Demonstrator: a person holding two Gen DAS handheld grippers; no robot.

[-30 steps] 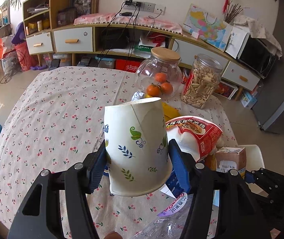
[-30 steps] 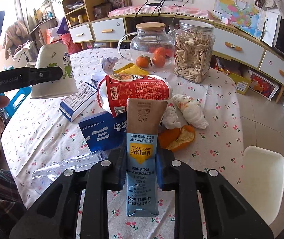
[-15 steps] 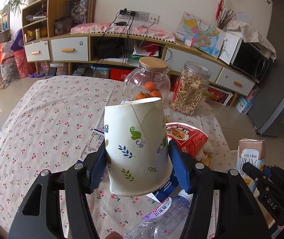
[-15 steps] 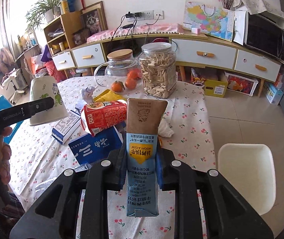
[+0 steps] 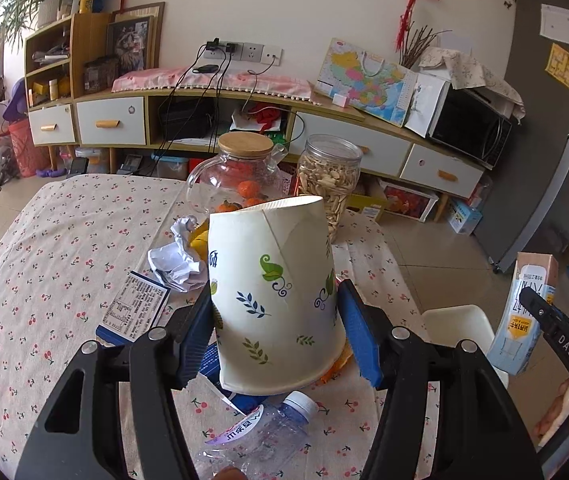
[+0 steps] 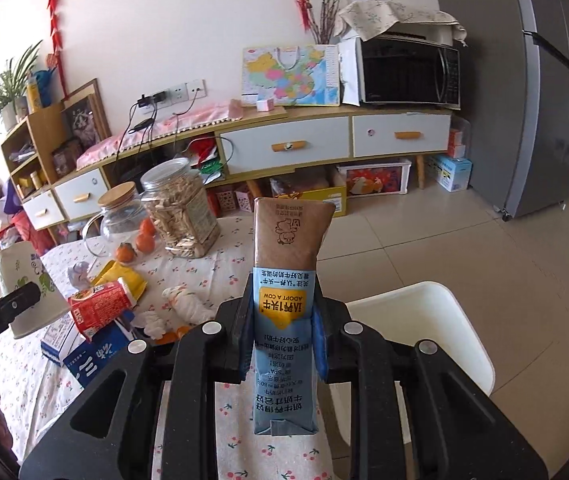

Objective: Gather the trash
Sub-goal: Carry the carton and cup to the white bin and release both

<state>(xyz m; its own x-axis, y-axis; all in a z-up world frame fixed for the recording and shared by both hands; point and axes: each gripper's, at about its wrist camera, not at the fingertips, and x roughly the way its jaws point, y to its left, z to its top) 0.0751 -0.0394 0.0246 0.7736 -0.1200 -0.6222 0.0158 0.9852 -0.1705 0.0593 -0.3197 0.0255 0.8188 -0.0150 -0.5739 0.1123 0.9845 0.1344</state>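
Note:
My left gripper is shut on an upside-down white paper cup with leaf prints, lifted above the table. The right gripper is shut on a flattened blue and brown milk carton, also raised; this carton shows at the right edge of the left wrist view. On the cherry-print tablecloth lie crumpled paper, a blue box, a clear plastic bottle, a red snack packet, tissue wads and orange peel.
A glass jar of oranges and a jar of nuts stand at the table's far side. A white plastic chair sits right of the table. Behind are a long sideboard, a microwave and a grey fridge.
Both grippers have risen and swung right with their loads. The right gripper has rolled, and the table now lies further left in its view. The carton now shows at the left view's right edge.

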